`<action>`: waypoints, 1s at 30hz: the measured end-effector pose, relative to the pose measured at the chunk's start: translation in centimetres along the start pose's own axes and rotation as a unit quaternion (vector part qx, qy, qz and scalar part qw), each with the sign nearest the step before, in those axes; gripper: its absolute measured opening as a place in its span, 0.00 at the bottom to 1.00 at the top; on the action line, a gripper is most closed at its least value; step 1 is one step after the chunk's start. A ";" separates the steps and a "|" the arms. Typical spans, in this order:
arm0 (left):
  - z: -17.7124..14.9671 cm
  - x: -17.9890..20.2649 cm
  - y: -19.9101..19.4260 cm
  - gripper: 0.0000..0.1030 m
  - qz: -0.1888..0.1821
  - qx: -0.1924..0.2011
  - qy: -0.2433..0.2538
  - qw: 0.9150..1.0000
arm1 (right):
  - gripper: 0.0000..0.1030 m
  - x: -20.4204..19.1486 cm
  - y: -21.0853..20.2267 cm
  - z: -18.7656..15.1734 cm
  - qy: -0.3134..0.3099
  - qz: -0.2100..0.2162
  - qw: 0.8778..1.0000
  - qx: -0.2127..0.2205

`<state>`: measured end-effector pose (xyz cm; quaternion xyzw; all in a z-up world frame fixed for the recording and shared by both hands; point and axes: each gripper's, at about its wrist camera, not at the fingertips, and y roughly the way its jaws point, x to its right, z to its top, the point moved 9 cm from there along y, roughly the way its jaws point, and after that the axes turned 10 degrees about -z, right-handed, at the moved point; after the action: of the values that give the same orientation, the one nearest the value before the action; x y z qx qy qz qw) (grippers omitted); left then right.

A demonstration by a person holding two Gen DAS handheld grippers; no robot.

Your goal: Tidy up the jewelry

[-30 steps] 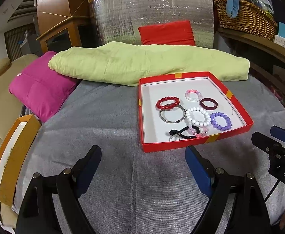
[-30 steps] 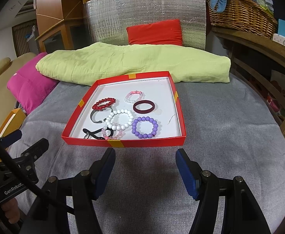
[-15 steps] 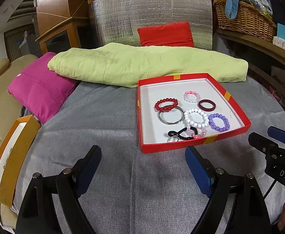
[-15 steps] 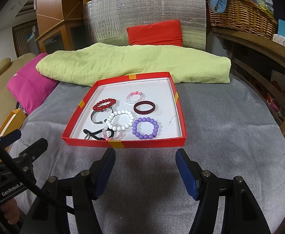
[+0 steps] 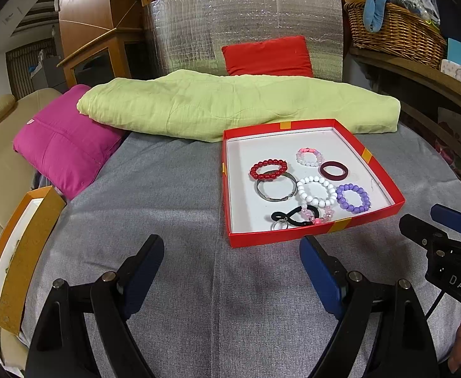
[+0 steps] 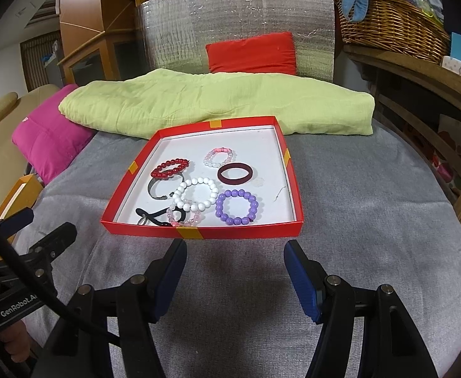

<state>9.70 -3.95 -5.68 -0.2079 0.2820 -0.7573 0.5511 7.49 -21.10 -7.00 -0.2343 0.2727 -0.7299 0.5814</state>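
1. Left tool [image 5: 230,261] tilts downward over the grey tabletop [image 5: 167,204], fingers wide apart, empty.
2. Right tool [image 6: 235,267] tilts likewise, fingers apart, empty, just short of the red tray [image 6: 236,232].
3. The tray lies flat with bracelets inside; the purple bracelet [image 6: 236,207] is nearest the right tool.

Matt grey woven cloth on counter [image 5: 173,195], red cardboard tray [image 6: 199,232] with white matt floor, glossy plastic purple bead bracelet [image 6: 236,206], dull metal bangle [image 5: 276,186], crinkled silver foil panel [image 5: 246,28], woven wicker basket [image 5: 394,28].
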 end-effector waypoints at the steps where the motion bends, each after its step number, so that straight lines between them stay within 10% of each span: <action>1: 0.0 0.0 0.0 0.86 0.000 0.000 0.000 1.000 | 0.66 0.0 0.0 0.0 0.000 0.000 1.000 0.000; 30: -0.1 -0.1 0.0 0.86 -0.004 -0.002 0.001 1.000 | 0.66 -0.1 0.1 0.0 0.001 0.002 1.000 -0.002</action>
<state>9.63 -3.83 -5.72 -0.2097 0.2829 -0.7590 0.5476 7.61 -21.01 -7.08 -0.2341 0.2751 -0.7285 0.5820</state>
